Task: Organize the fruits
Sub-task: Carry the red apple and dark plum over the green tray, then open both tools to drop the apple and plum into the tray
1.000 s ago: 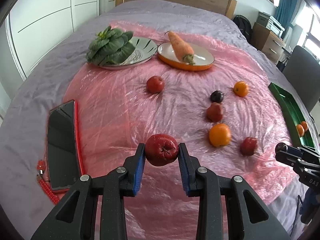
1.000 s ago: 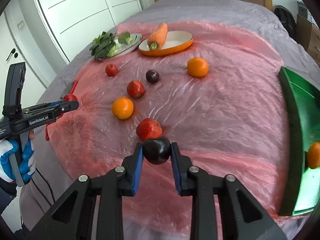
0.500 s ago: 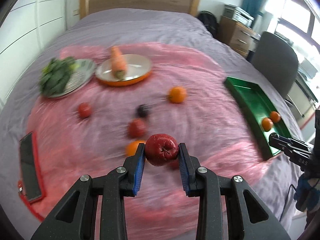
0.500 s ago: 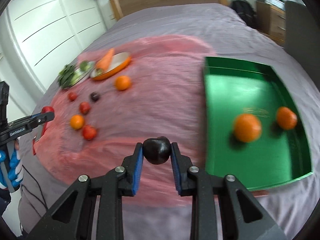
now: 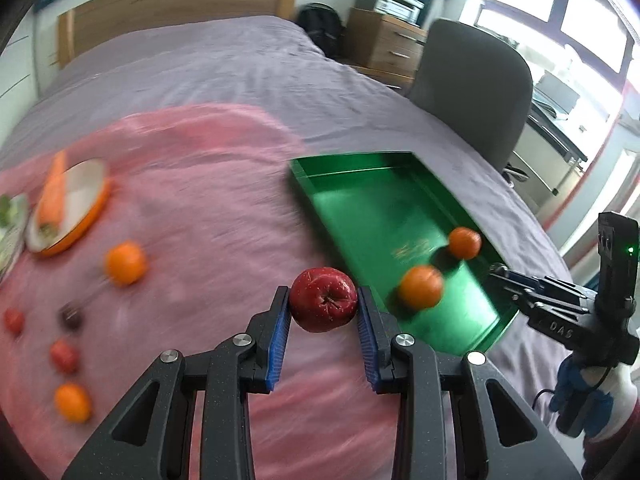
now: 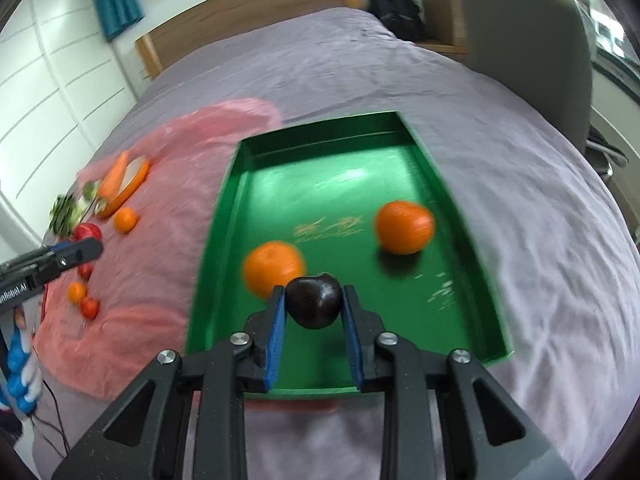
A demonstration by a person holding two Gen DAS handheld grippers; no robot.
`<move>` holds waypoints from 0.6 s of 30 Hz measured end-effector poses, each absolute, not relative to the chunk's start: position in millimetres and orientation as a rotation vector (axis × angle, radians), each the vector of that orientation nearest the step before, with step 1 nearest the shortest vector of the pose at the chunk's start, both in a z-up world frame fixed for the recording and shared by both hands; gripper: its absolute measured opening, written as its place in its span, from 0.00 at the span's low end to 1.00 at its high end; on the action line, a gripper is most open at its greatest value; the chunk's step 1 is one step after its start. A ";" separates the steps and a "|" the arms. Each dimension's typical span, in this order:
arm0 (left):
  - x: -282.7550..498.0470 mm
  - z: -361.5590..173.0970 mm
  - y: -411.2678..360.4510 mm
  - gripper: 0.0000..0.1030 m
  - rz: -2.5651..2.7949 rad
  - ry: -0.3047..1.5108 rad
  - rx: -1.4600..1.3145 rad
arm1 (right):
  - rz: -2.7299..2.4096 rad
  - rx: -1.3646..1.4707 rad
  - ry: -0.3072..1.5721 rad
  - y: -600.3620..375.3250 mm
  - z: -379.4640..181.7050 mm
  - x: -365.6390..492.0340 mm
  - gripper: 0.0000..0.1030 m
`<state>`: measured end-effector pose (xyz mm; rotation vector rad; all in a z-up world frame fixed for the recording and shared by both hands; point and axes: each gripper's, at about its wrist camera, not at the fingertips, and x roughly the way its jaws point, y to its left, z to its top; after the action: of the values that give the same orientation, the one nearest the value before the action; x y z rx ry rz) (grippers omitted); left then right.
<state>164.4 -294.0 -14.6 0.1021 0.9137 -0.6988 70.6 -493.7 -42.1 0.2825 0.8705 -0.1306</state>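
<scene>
A: Apple (image 5: 323, 299) first: how does it look?

B: Deep red with pale speckles, round, a bit dented at the top. Its stem hollow faces the left wrist camera, so the core axis runs roughly along the claw's fingers, back toward the lens.

A: And where does it sit?

B: Clamped in the left claw (image 5: 323, 312), between the blue pads (image 5: 280, 334), held in the air over the pink sheet (image 5: 208, 200) just beside the near left corner of the green tray (image 5: 360, 172).

A: The other fruit being carried?

B: A plum (image 6: 314, 300), nearly black and glossy, rounded with a small bump on top. I cannot tell which way its stem end points. The right claw (image 6: 314, 312) is closed on it, pads touching both sides, and it hangs above the near end of the tray.

A: What lies in the tray?

B: Two oranges: one (image 6: 274, 269) just behind the plum in the right wrist view, the other (image 6: 404, 227) farther right, well apart from the first.

A: Left on the sheet?

B: Blurred, but an orange (image 5: 125, 262), another orange (image 5: 72, 402), two red fruits (image 5: 64, 356) and a dark one (image 5: 71, 317). At the far left a carrot (image 5: 54, 192) lies along an orange-rimmed plate (image 5: 86, 216), its thin tip pointing away from the camera. All of it rests on the bed (image 5: 224, 60).
</scene>
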 end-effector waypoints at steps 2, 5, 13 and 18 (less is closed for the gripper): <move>172.8 -16.7 -324.5 0.27 -0.717 0.920 0.118 | -0.141 0.277 0.863 -508.2 -39.4 79.7 0.27; 184.3 -22.2 -359.2 0.27 -0.732 0.927 0.149 | -0.141 0.265 0.849 -523.4 -32.8 101.6 0.27; 208.9 -56.0 -410.8 0.27 -0.704 0.970 0.243 | -0.147 0.203 0.937 -545.6 -50.9 177.7 0.27; 215.2 -75.4 -422.2 0.27 -0.683 0.999 0.277 | -0.165 0.177 1.022 -548.7 -72.4 200.3 0.27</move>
<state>215.2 -422.2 -75.4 0.2772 0.9987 -0.6827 200.3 -548.7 -72.4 0.1766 1.0216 -0.1650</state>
